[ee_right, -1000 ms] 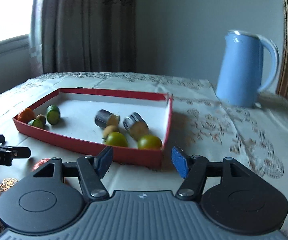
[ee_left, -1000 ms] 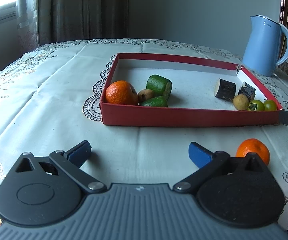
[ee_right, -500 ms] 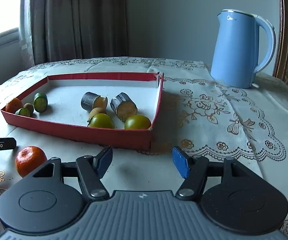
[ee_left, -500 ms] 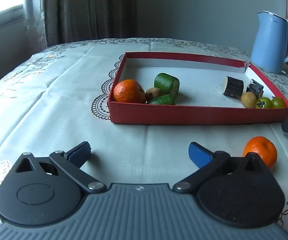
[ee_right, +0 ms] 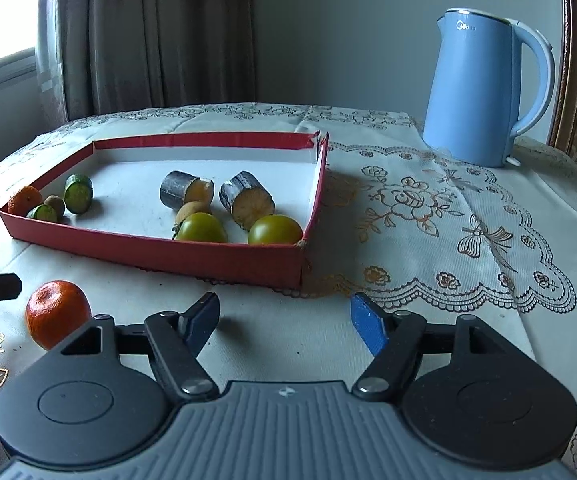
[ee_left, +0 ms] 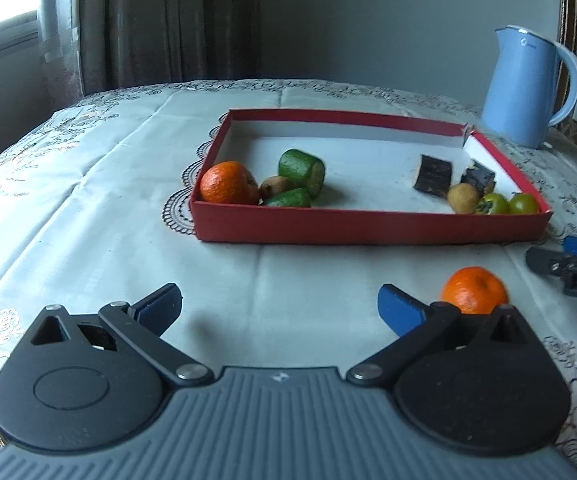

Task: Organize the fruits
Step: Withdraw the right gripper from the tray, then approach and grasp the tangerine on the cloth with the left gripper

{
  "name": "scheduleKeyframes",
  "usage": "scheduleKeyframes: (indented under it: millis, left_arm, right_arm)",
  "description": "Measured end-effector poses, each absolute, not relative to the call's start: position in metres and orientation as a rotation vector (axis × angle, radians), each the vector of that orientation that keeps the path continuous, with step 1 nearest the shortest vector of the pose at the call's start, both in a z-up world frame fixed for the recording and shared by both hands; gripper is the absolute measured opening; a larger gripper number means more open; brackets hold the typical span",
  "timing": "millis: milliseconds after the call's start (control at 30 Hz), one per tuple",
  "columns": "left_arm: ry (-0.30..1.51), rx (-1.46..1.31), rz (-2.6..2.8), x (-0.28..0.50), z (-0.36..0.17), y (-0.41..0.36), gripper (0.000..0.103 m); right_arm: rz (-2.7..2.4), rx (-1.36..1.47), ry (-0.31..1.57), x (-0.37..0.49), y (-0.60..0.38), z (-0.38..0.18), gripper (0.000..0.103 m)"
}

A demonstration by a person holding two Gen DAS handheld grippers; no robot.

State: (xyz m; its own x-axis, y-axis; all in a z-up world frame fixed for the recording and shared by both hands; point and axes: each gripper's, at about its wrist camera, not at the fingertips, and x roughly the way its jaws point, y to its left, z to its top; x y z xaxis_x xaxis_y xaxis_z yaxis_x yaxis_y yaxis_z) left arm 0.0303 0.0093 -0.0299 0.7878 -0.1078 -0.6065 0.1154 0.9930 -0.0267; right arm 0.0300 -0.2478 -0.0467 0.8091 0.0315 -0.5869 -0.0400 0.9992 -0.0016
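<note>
A red tray (ee_left: pixel 368 227) (ee_right: pixel 148 246) on the tablecloth holds an orange (ee_left: pixel 228 188), cucumber pieces (ee_left: pixel 302 168), a kiwi (ee_left: pixel 274 187), two dark sugarcane pieces (ee_right: pixel 246 199), a small yellow fruit (ee_left: pixel 463 198) and two green tomatoes (ee_right: pixel 275 230). A loose orange (ee_left: pixel 474 290) (ee_right: pixel 57 313) lies on the cloth in front of the tray. My left gripper (ee_left: pixel 278 307) is open and empty, just left of that orange. My right gripper (ee_right: pixel 284 320) is open and empty, to the orange's right; its tip shows in the left wrist view (ee_left: pixel 568 264).
A light blue kettle (ee_right: pixel 484 92) (ee_left: pixel 528 88) stands behind the tray at the right. Curtains and a window are at the far left. The tablecloth edge falls away at the left and near sides.
Both grippers have drawn back and risen from the tray. The loose orange now shows more fully in both views. Both jaws stay open.
</note>
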Motion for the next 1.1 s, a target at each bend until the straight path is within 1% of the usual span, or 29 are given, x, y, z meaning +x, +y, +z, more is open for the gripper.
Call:
scheduleKeyframes:
  millis: [67, 100, 167, 467, 833, 1100]
  left_arm:
    - [0.645, 0.012, -0.128, 0.028, -0.027, 0.007, 0.103]
    - [0.642, 0.015, -0.130, 0.028, -0.026, 0.005, 0.103]
    - [0.642, 0.017, -0.130, 0.027, -0.024, 0.002, 0.103]
    - [0.650, -0.011, -0.157, 0.027, -0.013, -0.012, 0.103]
    - [0.645, 0.036, -0.223, 0.025, -0.013, -0.044, 0.103]
    - [0.600, 0.055, -0.241, 0.022, -0.013, -0.052, 0.103]
  right_arm:
    - [0.037, -0.013, 0.632, 0.030, -0.248, -0.047, 0.073]
    - [0.035, -0.013, 0.635, 0.031, -0.248, -0.048, 0.077]
    - [0.027, -0.015, 0.636, 0.031, -0.248, -0.048, 0.082]
    - [0.027, -0.018, 0.645, 0.031, -0.247, -0.049, 0.083]
    - [0.027, -0.018, 0.646, 0.032, -0.247, -0.049, 0.084]
    - [0.027, -0.019, 0.646, 0.032, -0.247, -0.049, 0.085]
